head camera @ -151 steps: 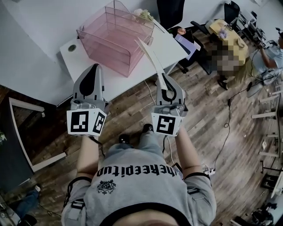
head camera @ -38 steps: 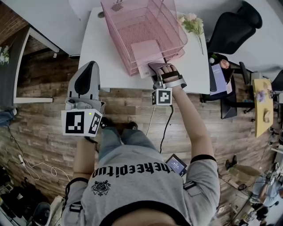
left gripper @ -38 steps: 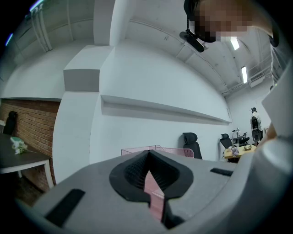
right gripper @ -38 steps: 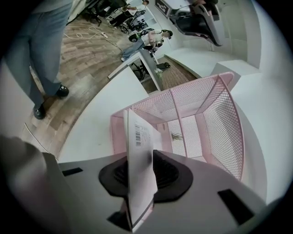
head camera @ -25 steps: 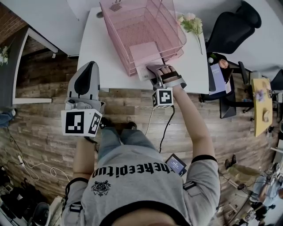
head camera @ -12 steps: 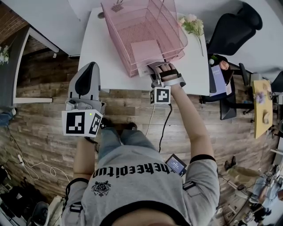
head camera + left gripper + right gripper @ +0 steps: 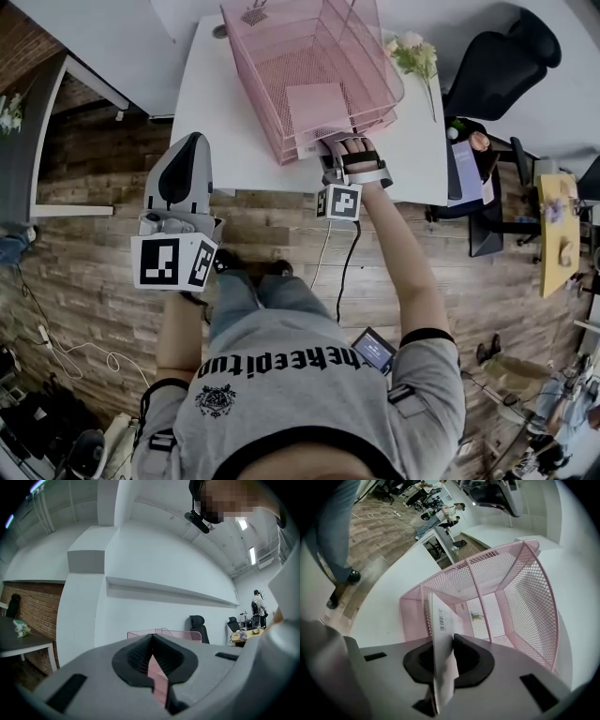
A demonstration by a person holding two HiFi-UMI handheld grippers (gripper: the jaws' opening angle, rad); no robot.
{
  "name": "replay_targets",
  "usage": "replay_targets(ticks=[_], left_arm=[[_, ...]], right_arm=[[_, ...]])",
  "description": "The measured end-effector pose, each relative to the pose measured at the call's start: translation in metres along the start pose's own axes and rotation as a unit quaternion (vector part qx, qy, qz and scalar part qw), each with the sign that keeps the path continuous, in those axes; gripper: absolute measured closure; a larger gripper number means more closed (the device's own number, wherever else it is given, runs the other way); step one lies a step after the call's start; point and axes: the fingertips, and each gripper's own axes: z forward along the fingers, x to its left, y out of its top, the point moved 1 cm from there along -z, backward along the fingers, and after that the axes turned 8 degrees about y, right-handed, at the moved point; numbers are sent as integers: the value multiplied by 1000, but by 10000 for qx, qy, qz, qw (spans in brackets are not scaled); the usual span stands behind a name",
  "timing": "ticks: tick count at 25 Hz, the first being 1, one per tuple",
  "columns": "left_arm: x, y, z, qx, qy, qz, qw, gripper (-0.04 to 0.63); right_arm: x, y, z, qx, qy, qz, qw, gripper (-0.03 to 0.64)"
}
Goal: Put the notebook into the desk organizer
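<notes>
The notebook (image 7: 317,108) is seen near the top middle of the head view. It is lying mostly inside the bottom shelf of the pink desk organizer (image 7: 253,75) on the white table (image 7: 211,112). Its near edge is pinched by the right gripper (image 7: 330,150), whose jaws have just been closing with the notebook between them. The left gripper (image 7: 192,141), at the left, is closed on nothing. The notebook is judged thin, light and a bit bendy, so it is best held by that edge and slid in flat.
</notes>
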Motion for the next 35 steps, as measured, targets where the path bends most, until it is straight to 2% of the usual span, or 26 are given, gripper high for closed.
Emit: replay_targets(ticks=[9,12,17,24,35], left_arm=[[-1,-1,-2,-3,-37,-11,10000,592],[-3,0,-3,3,-48,-8,10000,592],[-5,-1,-6,12,-76,-7,10000,592],[-7,0,-12,9,-84,2,10000,592],[-6,0,-22,-9,-49,-8,10000,592]], right_arm=[[1,-5,-6,77,-92,603,9981,551],[4,-2,-12,50,-86,440,9990,522],[16,-1,-20,13,100,295,9995,518],[38,-4,-17,271,281,-100,9992,512],[59,-3,-31,252,271,-169,9992,489]])
